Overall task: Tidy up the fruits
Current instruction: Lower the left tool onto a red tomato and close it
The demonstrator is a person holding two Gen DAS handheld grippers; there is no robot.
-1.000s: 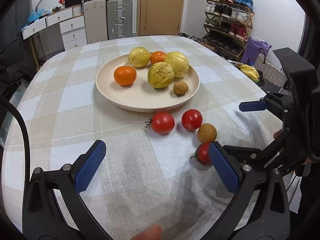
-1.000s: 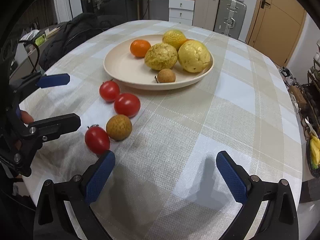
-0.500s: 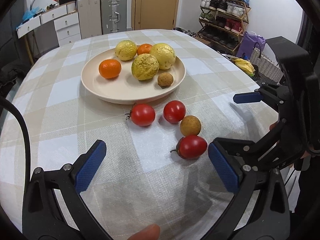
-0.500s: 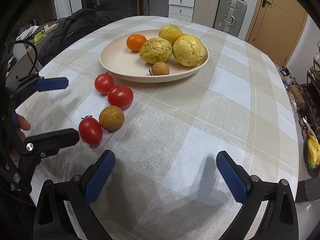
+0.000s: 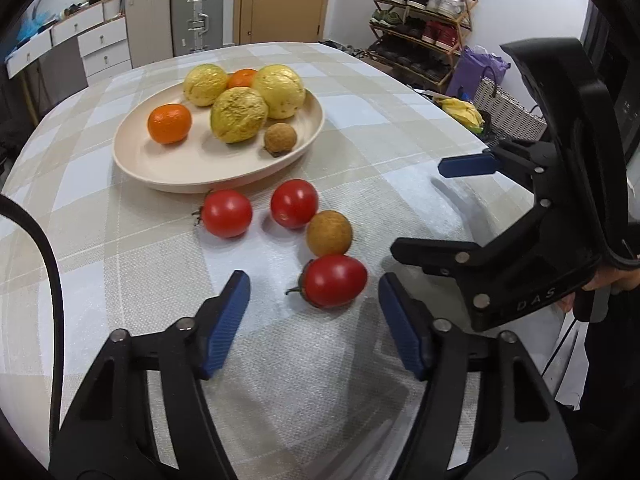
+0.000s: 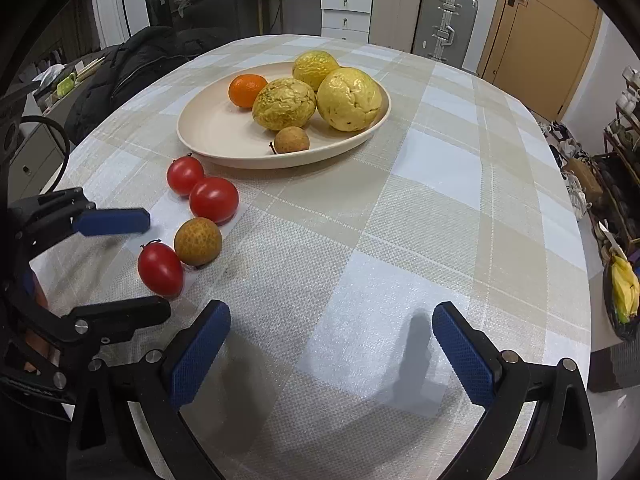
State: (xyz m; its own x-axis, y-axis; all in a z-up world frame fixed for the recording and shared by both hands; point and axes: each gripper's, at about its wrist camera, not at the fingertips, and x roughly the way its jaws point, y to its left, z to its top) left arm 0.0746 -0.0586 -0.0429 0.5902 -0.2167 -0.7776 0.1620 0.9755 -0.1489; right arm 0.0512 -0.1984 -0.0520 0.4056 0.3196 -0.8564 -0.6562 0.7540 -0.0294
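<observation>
Closing in, your left gripper has been narrowing yet grips nothing; the nearest cherry tomato lies just ahead, slightly right, stem leftward.

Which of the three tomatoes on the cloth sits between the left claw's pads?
The nearest tomato, the one lying against the brown longan. The left claw straddles it without touching yet, its jaws having just been closing. The other two lie nearer the plate.

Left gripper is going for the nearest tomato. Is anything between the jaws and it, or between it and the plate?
Nothing lies between the left gripper and the nearest tomato; its jaws have just been closing, and the pads do not yet touch the tomato. Toward the plate, a brown longan sits right against the tomato, with two more tomatoes beyond, so lift over them.
</observation>
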